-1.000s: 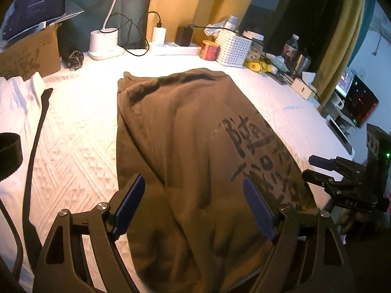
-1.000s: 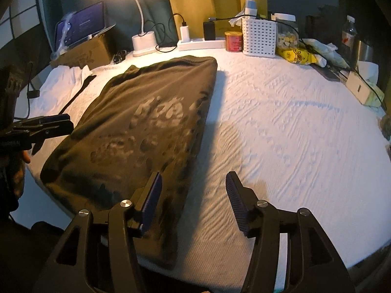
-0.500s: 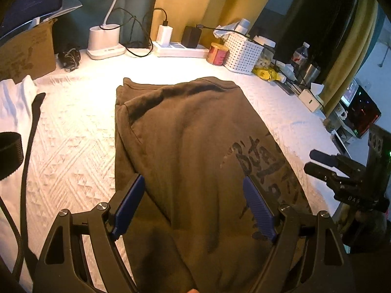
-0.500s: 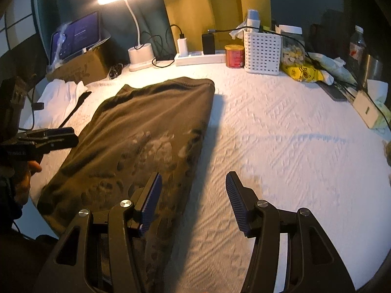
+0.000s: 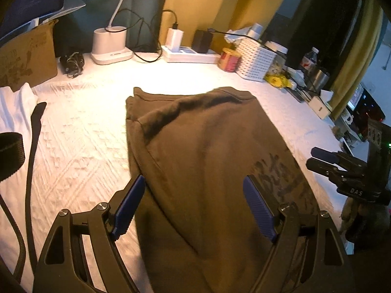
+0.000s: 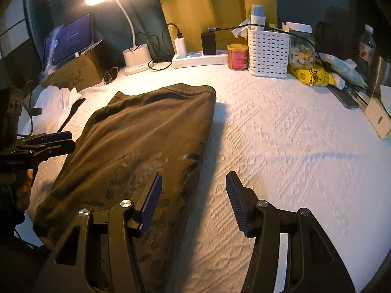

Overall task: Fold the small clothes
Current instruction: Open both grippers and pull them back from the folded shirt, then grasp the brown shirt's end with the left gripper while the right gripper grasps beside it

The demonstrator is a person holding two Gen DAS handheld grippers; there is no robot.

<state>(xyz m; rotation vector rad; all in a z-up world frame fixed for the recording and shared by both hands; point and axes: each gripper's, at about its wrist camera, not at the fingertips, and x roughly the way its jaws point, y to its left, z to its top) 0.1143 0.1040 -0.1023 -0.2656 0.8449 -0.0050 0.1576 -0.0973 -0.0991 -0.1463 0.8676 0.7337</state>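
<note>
Both tongs, left tongs and right tongs, stand wide and empty above the brown T-shirt, folded lengthwise at frame centre. The next fold likely calls for gripping its near hem.

Both wrist views look steeply down, close, over the same brown shirt from opposite sides.

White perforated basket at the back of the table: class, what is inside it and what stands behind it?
White basket: crumpled tissue and a pale blue bottle top poke out; its walls hide the rest. A lidded jar stands partly behind it.
</note>
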